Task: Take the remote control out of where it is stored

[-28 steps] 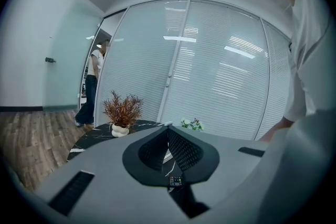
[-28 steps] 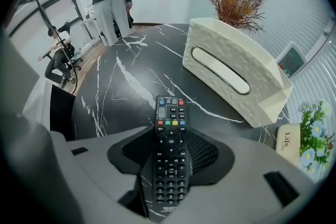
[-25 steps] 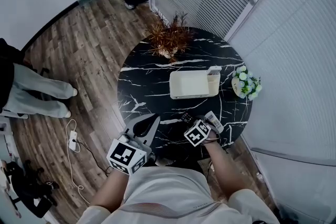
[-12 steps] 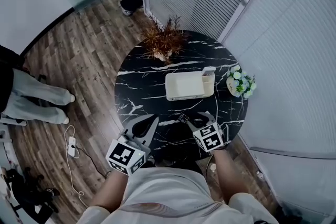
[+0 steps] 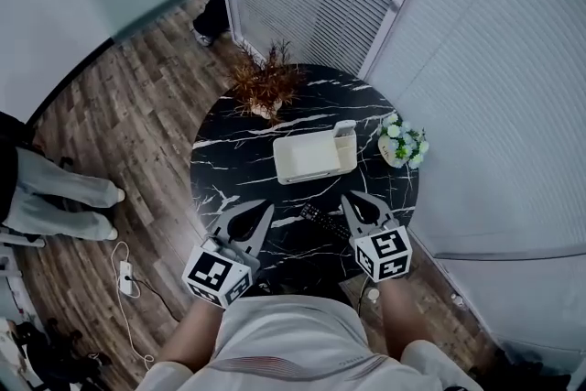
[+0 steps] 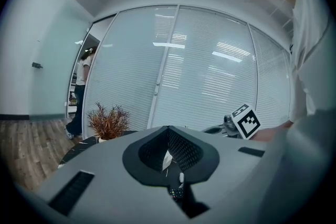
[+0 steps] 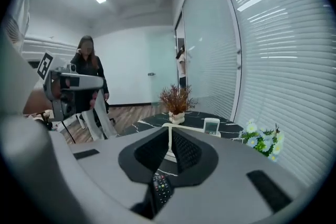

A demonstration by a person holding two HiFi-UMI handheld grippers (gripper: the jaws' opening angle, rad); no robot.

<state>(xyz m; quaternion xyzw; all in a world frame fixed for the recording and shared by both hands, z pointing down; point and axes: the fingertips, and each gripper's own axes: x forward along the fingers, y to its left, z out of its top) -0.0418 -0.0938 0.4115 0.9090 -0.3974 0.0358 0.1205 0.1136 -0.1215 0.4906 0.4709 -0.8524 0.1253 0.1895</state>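
Observation:
A black remote control lies on the black marble table near its front edge, between my two grippers; it also shows below the jaws as the remote and the remote. My right gripper hangs just right of it, its jaws closing, tips together, with nothing between them. My left gripper is shut and empty to the left of the remote. Behind stands the white storage box, with a white remote upright in its right compartment.
A dried reddish plant stands at the table's back left and a pot of white flowers at its right. Blinds and glass walls close in the far side. A person's legs and a power strip are on the wood floor at left.
My right gripper has drawn back from over the remotes to the right and its jaws have come together. The black remote now lies uncovered on the table. The left gripper has barely moved.

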